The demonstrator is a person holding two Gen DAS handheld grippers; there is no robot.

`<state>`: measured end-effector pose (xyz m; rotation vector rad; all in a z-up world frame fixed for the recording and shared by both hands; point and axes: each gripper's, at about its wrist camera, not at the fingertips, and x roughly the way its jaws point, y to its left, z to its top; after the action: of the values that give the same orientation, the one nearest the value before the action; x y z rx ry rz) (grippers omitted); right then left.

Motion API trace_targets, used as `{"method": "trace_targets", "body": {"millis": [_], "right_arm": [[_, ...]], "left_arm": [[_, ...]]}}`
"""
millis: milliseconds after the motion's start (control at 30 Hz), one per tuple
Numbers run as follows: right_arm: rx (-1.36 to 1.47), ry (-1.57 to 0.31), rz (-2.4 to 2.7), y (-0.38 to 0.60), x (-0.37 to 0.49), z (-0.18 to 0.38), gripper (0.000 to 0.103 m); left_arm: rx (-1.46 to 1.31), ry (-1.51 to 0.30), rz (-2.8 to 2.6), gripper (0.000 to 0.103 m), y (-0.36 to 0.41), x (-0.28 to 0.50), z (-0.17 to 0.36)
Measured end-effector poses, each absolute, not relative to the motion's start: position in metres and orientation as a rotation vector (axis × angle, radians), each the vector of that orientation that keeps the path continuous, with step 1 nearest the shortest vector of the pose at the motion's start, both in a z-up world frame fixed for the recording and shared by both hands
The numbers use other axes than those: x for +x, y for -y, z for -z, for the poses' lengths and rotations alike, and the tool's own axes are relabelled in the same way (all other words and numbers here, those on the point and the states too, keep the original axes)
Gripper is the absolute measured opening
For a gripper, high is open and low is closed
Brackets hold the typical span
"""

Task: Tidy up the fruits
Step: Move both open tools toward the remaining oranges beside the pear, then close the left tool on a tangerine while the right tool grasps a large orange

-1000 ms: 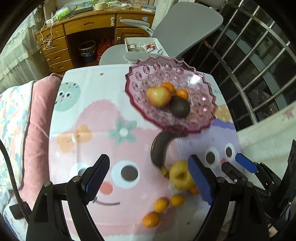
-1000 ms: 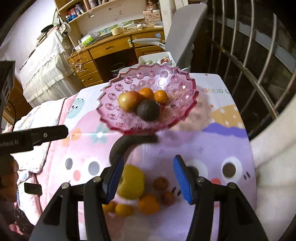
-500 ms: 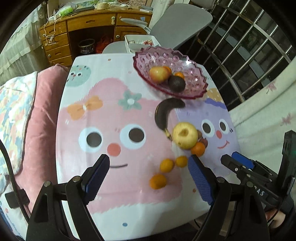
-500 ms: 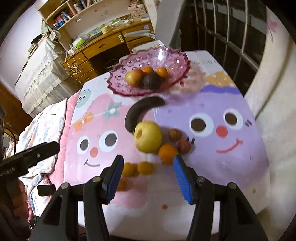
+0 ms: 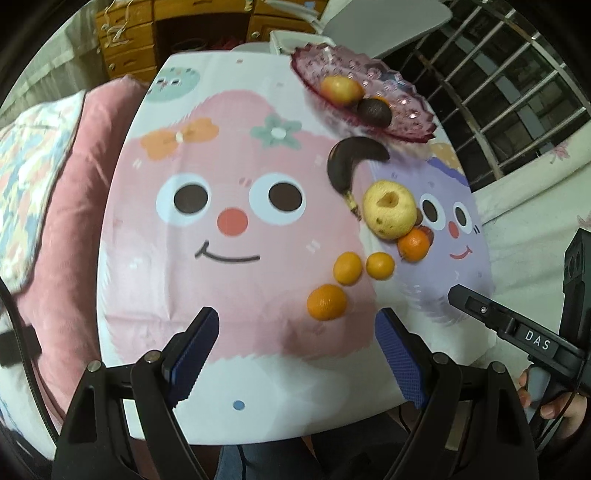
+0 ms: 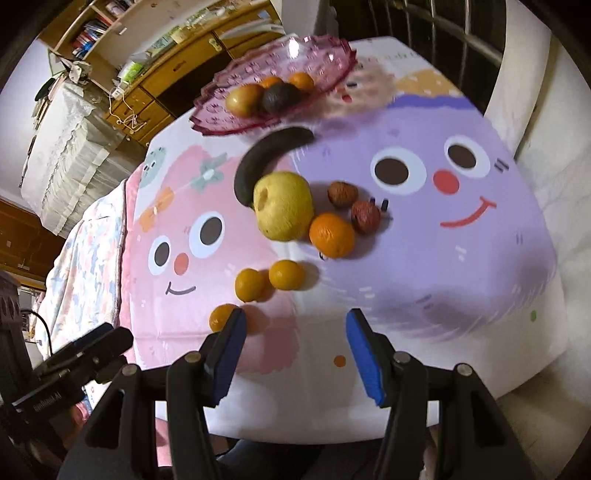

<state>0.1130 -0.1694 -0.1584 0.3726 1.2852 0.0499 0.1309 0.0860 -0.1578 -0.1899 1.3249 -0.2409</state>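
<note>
A pink glass bowl stands at the table's far side with an apple, a dark avocado and small oranges in it. In front of it lie a blackened banana, a yellow apple, several oranges and two brown lychees. My left gripper hangs open above the near table edge, empty. My right gripper is also open and empty, just short of the nearest orange.
The table wears a cartoon-face cloth in pink and purple. A pink cushion and quilt lie to the left. A wooden desk and a grey chair stand behind, with metal window bars on the right.
Both grippers have pulled back toward the near table edge and sunk a little. The bowl and loose fruit now sit farther off in both views; no fruit has moved.
</note>
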Motion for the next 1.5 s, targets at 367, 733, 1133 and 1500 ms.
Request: {"method": "trace_targets", "body": {"millis": [367,733,1133,1500], "right_arm": [[0.404,-1.384,-0.059,0.187,0.131,0.188,0.056],[0.342,-1.468,-0.178,0.193,0.167,0.211,0.056],[0.24,-1.536,-0.279,0.191,0.201,0.233,0.056],[0.218,-1.545,-0.259,0.189,0.215,0.24,0.054]], "left_arm": [[-0.307,-1.401,0.109,0.085,-0.069,0.121,0.2],[-0.418,-1.429,-0.03,0.085,-0.052,0.123,0.236],[-0.466,-1.443,-0.122,0.07,-0.037,0.137,0.262],[-0.454,-1.46,-0.105,0.053,-0.032,0.154,0.268]]}}
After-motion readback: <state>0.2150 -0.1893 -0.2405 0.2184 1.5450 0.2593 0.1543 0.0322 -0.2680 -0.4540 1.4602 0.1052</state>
